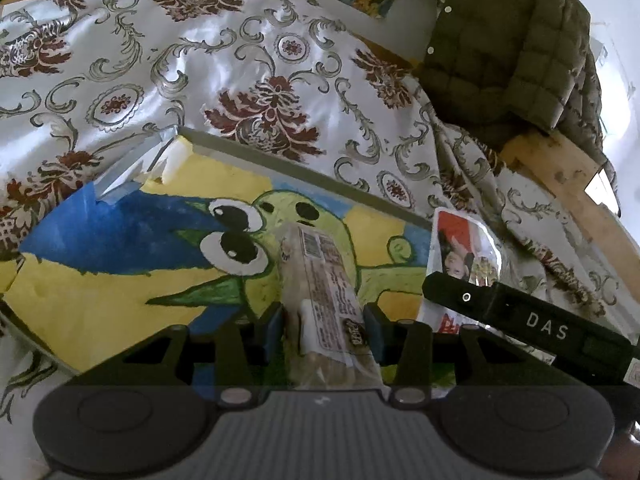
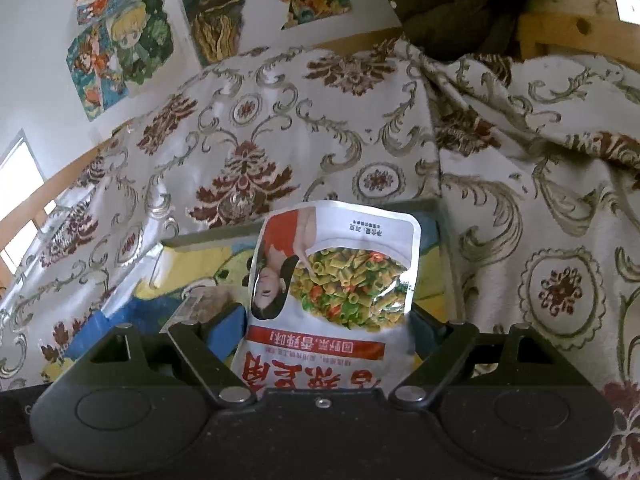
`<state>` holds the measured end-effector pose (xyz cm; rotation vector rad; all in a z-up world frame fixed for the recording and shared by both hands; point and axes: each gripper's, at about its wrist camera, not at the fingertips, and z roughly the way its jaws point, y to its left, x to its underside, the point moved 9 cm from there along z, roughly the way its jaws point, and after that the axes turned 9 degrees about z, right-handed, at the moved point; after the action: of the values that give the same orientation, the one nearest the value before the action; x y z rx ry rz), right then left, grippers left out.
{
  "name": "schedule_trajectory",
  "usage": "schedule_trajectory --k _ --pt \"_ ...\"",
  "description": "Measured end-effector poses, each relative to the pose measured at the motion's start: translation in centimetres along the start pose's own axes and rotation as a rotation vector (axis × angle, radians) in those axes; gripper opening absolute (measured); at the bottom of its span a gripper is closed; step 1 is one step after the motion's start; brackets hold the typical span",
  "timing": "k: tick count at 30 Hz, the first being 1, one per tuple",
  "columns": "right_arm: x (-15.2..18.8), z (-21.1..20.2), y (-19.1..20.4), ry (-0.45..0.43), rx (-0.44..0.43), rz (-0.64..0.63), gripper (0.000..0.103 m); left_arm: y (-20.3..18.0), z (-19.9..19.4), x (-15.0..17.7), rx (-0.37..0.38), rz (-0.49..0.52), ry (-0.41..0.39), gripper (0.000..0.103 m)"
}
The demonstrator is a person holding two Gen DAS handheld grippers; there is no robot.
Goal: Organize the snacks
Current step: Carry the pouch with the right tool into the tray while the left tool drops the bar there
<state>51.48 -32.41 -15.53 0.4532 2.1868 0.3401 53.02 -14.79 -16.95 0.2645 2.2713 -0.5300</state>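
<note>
My left gripper [image 1: 324,330] is shut on a long clear-wrapped bar snack [image 1: 320,280] with a printed label, held over a flat box painted with a green cartoon creature [image 1: 120,264]. My right gripper [image 2: 328,330] is shut on a white and red foil pouch [image 2: 336,276] that pictures a woman and a pasta dish, held above the same box [image 2: 188,272]. In the left wrist view the pouch [image 1: 460,248] and the black right gripper body [image 1: 528,324] show at the right. The bar snack [image 2: 208,300] shows at lower left in the right wrist view.
A white cloth with brown floral pattern [image 1: 260,72] covers the surface around the box. A green quilted jacket [image 1: 508,44] hangs over a wooden frame [image 1: 568,176] at the right. Cartoon posters [image 2: 124,44] hang on the wall.
</note>
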Motion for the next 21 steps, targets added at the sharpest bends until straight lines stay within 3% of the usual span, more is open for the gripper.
schedule_trajectory --k 11,18,21 --pt "0.7 0.1 -0.2 0.04 0.008 -0.001 0.086 0.1 0.1 1.1 -0.032 0.0 0.027 0.049" --pt "-0.6 -2.2 0.4 0.005 0.002 0.006 0.093 -0.3 -2.9 0.1 -0.054 0.011 -0.03 0.081" --pt "-1.7 -4.4 1.0 -0.038 0.0 0.003 0.098 -0.8 -5.4 -0.9 -0.068 0.032 -0.083 0.088"
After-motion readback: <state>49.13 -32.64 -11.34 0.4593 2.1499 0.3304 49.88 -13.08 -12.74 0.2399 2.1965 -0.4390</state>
